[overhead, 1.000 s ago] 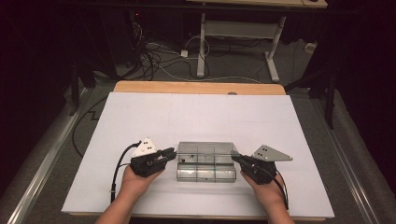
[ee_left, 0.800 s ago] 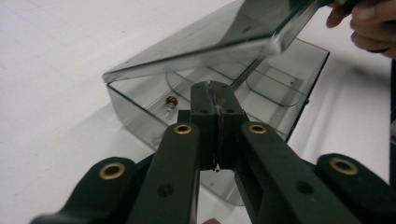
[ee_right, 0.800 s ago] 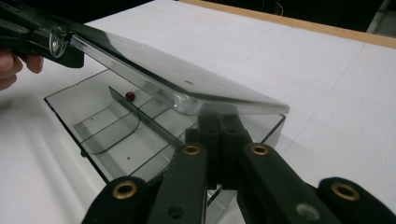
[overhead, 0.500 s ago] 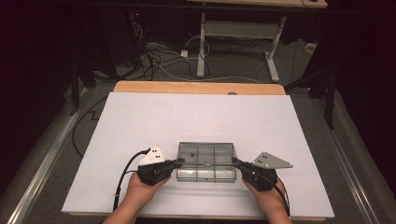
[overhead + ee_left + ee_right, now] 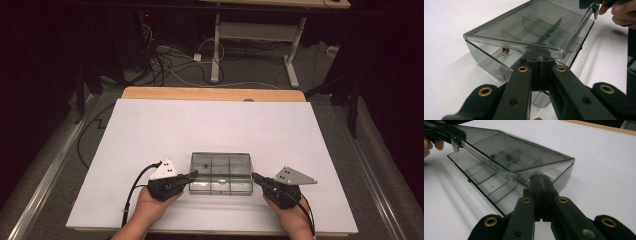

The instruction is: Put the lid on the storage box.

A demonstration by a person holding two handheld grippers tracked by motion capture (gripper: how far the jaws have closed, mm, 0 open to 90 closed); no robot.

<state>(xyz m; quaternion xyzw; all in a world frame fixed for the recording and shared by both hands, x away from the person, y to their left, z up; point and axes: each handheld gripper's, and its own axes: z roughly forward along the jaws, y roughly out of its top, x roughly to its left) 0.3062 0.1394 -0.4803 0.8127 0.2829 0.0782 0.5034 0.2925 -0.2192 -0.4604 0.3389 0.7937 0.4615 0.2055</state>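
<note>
A: Fingers [image 5: 520,85], left gripper [image 5: 192,174]: pressed together, no gap between them. The tips sit at the left end of the box [image 5: 220,186], right under the raised lid [image 5: 529,27].

B: Fingers [image 5: 560,215], right gripper [image 5: 254,176]: same entry. They are closed flat against each other, with the tips at the right end of the box beneath the lid's corner.

A: Held item?

B: It cannot be told whether either pair has the thin front lip of the lid nipped between its tips or merely props it from below. The right gripper view shows the left gripper up against the far end of that lip.

A: Box, location: on the white table [image 5: 200,125], in its near half, directly between the two grippers. The long axis runs left to right, so each gripper meets a short end head-on.

B: Lid, position: tilted, with the front edge on the person's side lifted off the base and the back edge down along the far side, apparently the hinge.

A: Contents: one small red bead [image 5: 505,50] in a far compartment near the left end. The other compartments look bare.

B: Judgement on the relation that matters: the lip lies along the box's length, one end at each pair of tips, and neither hand is the nearer. The lid would likely swing up and away from the person, both ends rising evenly so that it does not twist.
</note>
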